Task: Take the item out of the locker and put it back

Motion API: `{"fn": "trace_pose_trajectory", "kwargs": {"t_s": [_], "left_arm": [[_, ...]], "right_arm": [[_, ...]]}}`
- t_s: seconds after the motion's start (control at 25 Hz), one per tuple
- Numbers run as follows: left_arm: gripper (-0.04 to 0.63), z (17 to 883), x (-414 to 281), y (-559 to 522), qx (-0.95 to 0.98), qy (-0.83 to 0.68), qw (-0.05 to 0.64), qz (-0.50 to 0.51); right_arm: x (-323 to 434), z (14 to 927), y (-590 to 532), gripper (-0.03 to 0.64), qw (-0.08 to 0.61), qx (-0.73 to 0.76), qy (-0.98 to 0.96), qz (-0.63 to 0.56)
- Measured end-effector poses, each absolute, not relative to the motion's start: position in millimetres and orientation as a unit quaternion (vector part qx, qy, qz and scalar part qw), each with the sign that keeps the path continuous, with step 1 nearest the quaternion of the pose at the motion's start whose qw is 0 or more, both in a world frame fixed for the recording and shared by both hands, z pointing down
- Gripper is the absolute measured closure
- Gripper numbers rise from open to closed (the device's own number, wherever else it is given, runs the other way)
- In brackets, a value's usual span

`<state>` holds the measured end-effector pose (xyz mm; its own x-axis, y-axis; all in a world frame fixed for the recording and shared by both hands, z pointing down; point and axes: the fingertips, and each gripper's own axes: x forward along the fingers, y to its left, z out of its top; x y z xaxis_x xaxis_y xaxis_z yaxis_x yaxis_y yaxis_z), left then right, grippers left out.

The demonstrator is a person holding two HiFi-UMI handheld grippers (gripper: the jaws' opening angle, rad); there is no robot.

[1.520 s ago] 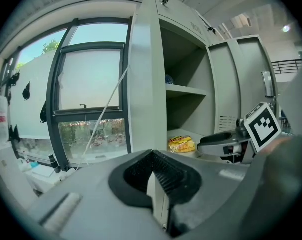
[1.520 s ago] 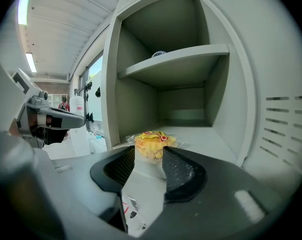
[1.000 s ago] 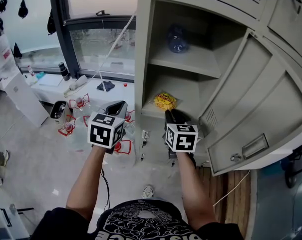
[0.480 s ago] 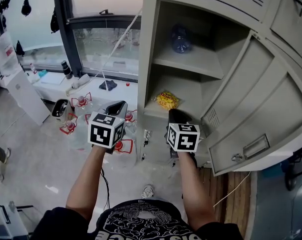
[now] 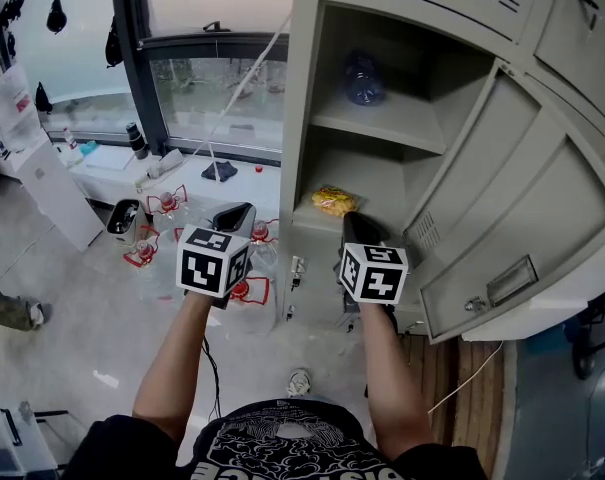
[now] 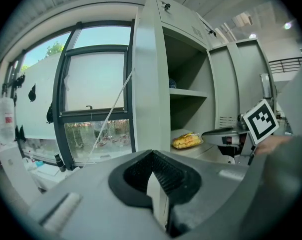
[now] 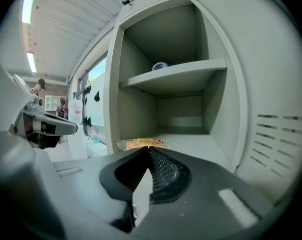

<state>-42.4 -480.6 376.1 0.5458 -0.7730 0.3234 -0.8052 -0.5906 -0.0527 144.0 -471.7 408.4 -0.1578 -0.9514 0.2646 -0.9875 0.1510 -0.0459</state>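
Note:
A yellow snack bag (image 5: 335, 201) lies on the lower shelf of the open grey locker (image 5: 304, 118), near its front edge. My right gripper (image 5: 353, 222) is held just in front of that shelf, a little right of the bag and apart from it. Its jaws are shut with nothing between them (image 7: 149, 148), and the bag (image 7: 138, 144) shows just beyond their tips. My left gripper (image 5: 236, 212) hangs outside the locker to the left, level with the right one. Its jaws (image 6: 151, 154) are also shut and empty, and from there the bag (image 6: 186, 140) lies far off to the right.
A clear water bottle (image 5: 363, 78) lies on the upper shelf. The locker door (image 5: 502, 198) stands swung open at the right. Left of the locker are a window and a low white ledge (image 5: 182, 178). Several red-framed items (image 5: 162, 208) and cables lie on the floor.
The head view has drifted slightly. Both grippers stay in almost the same places, and the bag has not moved.

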Motion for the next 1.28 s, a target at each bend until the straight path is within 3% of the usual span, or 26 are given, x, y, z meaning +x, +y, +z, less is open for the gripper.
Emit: {"fn": "trace_pose_trajectory", "kwargs": {"t_s": [1.28], "left_arm": [[0.594, 374, -57, -393, 0.892, -0.427, 0.049, 0.144]], "right_arm": [[126, 375, -368, 0.591, 0.061, 0.661, -0.744, 0.077]]}}
